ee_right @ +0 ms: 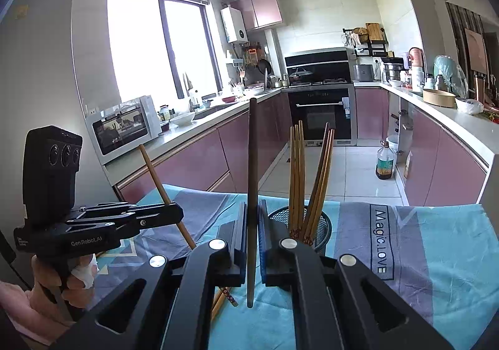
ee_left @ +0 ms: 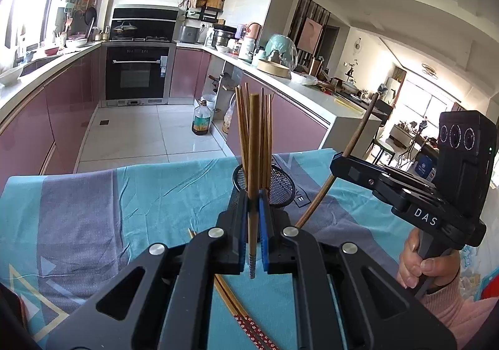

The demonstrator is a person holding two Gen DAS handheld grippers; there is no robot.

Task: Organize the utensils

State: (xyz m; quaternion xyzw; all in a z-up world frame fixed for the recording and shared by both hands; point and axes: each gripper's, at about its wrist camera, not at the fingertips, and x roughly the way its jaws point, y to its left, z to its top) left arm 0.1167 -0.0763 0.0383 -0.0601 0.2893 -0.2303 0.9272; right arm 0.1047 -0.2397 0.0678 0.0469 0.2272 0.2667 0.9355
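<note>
A black mesh utensil holder stands on the blue and grey cloth with several wooden chopsticks upright in it; it also shows in the right wrist view. My left gripper is shut on a light wooden chopstick, held upright just in front of the holder. My right gripper is shut on a dark brown chopstick, held upright left of the holder. The right gripper appears in the left view; the left gripper appears in the right view.
Loose chopsticks with red patterned ends lie on the cloth under the grippers, also seen in the right wrist view. Pink kitchen cabinets, an oven and an oil bottle on the floor stand beyond the table's far edge.
</note>
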